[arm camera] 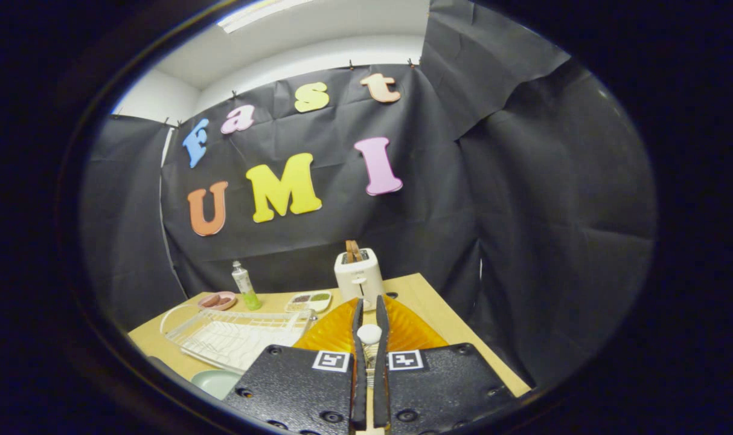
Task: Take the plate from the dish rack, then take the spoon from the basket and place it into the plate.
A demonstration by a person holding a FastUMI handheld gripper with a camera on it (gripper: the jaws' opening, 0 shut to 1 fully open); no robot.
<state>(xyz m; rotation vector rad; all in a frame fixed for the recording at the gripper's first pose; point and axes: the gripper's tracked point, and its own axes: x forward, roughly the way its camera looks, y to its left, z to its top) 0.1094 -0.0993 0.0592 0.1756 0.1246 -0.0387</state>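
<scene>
Now gripper (pixel 370 319) fingers clamp white spoon (pixel 369 334) handle above ribbed orange plate (pixel 403 329).

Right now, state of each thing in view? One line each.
gripper: fingers nearly together, pinching the plate's rim
orange plate: held up on edge between the fingers, off the rack
dish rack: on the table, slots bare
toaster: upright, toast sticking out of the slot
bottle: upright, capped
pink dish: flat on the table, something brown in it
compartment tray: flat, filled
green plate: flat, beside the rack
</scene>
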